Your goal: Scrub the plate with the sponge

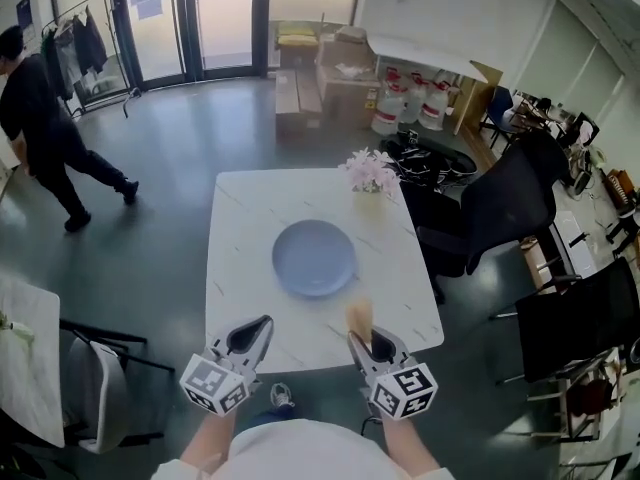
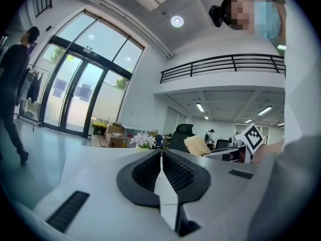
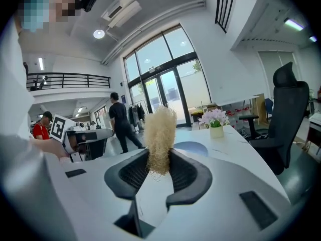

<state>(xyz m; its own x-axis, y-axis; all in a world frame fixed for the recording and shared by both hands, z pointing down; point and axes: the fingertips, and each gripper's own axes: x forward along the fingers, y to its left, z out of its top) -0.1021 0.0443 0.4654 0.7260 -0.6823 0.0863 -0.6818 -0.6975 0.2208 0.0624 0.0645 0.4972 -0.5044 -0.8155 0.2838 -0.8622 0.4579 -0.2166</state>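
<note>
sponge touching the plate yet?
Apart. Head view: the sponge, clamped in the right gripper, sits short of the plate, with bare table between them.

- The left hand-held gripper has a smooth, pale grey shell that narrows toward its jaws.
- The right hand-held gripper matches it in colour and shape.
- Each has a white cube at the rear, printed with black square markers: the left cube and the right cube.
- The jaw pads are black and finely ribbed, and sit in a rounded black surround.
- Dark rectangular slots are set into the shell on either side of the surround.
- A pale wedge-shaped ridge runs down the middle of the shell behind the jaws.
- The person wears a white top.
- A small black camera is mounted on the person's head.
</note>
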